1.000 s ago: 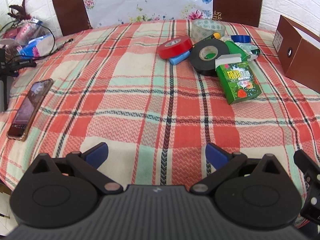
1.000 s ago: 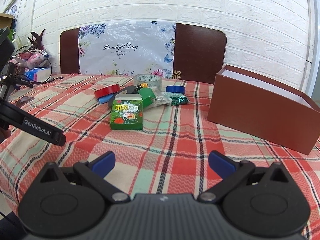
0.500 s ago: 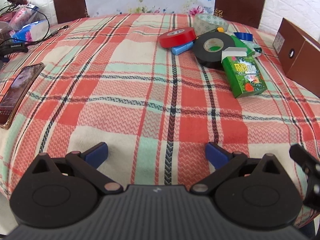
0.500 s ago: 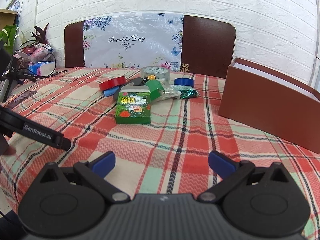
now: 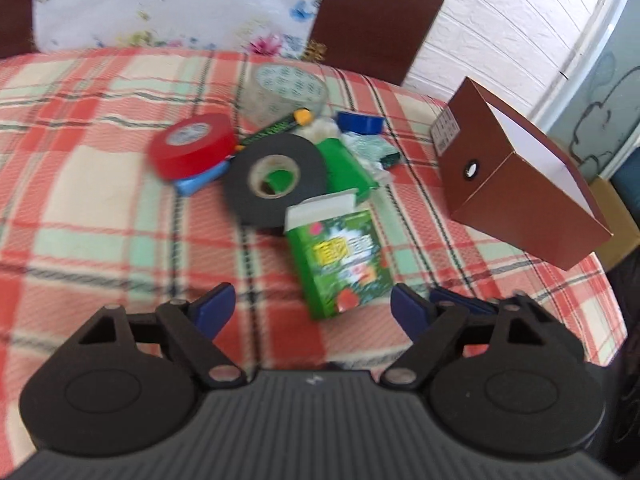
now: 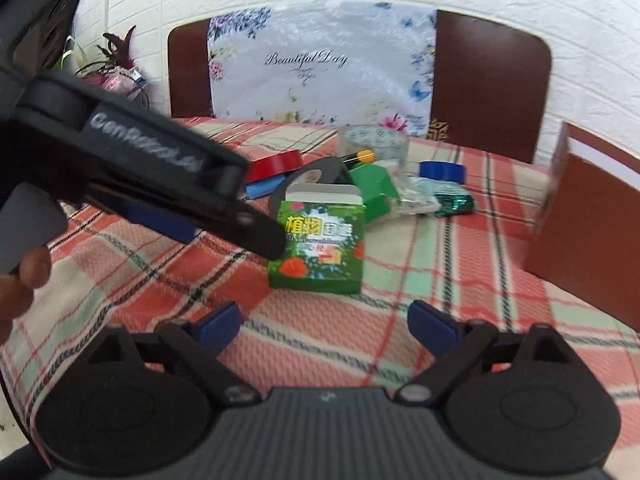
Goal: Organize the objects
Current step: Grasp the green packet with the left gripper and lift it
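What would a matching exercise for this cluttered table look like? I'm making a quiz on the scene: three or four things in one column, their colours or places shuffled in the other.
Things:
1. roll of tape with the widest hole
2. roll of tape nearest the left edge of the pile
3. carton with an open flap
4. open storage box

Descriptions:
A. brown, standing apart to the right of the pile
B. green, nearest both grippers
C. red, resting on a light blue item
D. black, in the middle of the pile

Pairs: 1-D, 2-C, 3-B, 4-A
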Motion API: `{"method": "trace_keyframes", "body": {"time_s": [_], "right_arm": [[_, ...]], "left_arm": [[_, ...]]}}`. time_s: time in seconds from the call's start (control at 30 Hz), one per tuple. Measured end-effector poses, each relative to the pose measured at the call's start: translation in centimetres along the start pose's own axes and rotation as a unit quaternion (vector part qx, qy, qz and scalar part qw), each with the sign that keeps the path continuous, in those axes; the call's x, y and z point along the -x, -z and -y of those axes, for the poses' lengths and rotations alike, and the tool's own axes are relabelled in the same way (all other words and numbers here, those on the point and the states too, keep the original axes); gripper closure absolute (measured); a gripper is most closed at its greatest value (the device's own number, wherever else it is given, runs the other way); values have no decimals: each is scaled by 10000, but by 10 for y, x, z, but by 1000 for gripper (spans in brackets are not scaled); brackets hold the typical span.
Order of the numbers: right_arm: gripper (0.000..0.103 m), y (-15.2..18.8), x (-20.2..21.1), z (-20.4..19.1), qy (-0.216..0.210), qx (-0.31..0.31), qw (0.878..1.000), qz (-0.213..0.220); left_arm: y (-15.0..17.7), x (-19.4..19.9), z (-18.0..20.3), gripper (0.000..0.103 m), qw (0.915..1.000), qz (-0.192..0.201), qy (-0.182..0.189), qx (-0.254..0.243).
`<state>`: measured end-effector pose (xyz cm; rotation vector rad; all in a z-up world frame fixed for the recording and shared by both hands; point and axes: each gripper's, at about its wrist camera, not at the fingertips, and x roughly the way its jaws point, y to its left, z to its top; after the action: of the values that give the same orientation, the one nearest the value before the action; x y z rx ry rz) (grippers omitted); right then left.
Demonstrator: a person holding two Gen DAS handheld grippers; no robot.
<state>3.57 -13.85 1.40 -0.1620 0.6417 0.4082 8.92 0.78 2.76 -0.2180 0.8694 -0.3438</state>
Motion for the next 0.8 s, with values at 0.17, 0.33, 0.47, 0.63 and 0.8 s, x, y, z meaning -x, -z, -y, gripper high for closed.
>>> {"method": "trace_keyframes", "body": {"time_s": [0.17, 0.33, 0.47, 0.63, 0.8], "right_arm": [[8, -15, -37, 4, -152, -166, 9991, -354], [33, -16, -39, -1, -88, -206, 9996, -155], [48, -10, -25, -6, 107, -185, 9997, 102], [49, -5, -2, -3, 319, -205, 9984, 407], [49, 1, 32, 7, 595, -262, 9930, 983]], "left_arm": [[-5, -26, -6, 45, 9992, -209, 314, 151], [-6, -26, 1, 75, 9980, -139, 615, 54], [1, -15, 22, 81, 9976, -95, 587, -351], [1, -3, 40, 82, 9964, 56, 688, -491], [-4, 11, 73, 82, 9921, 350, 760, -940]]}}
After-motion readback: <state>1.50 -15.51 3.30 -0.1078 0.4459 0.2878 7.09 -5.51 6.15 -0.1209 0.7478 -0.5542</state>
